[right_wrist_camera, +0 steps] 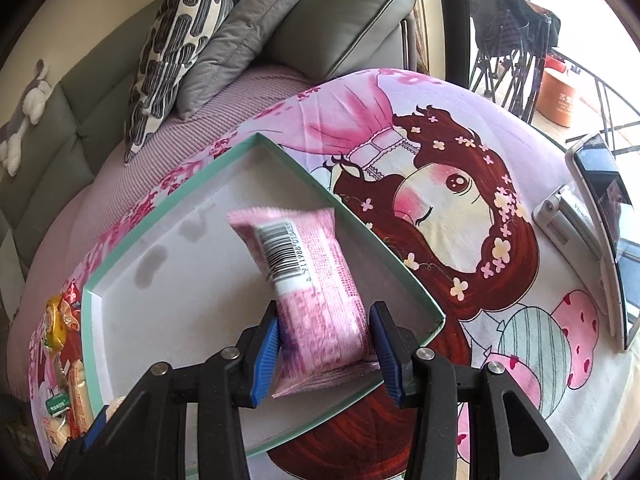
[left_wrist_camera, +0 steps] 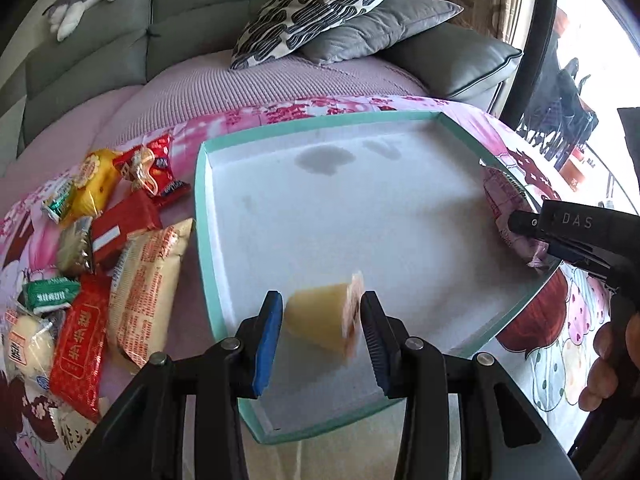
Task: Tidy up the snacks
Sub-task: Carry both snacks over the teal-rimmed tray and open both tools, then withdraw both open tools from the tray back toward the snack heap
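**Both grippers carry a snack over the green-rimmed tray**

The left gripper (left_wrist_camera: 322, 328) pinches a small yellow jelly cup (left_wrist_camera: 320, 318) between its blue-padded fingers (left_wrist_camera: 266, 340). The cup lies sideways in the grip, its foil lid turned toward the right-hand finger, and it hangs over the near part of the white tray (left_wrist_camera: 208, 248), whose floor is bare except for a few faint stains.

The right gripper (right_wrist_camera: 324, 344) is closed on a pink snack packet (right_wrist_camera: 312, 276), clamping its lower half; the barcoded end sticks out forward past the fingertips. The packet sits over the tray's (right_wrist_camera: 400, 276) right-hand corner, just inside the rim. In the left wrist view the same packet (left_wrist_camera: 500, 208) shows at the tray's right edge, with the person's hand (left_wrist_camera: 612, 360) behind that gripper.

The other snacks form a loose pile (left_wrist_camera: 104, 248) on the patterned cloth (right_wrist_camera: 460, 208) left of the tray, just outside its rim: red, yellow, green and beige wrappers overlapping one another.
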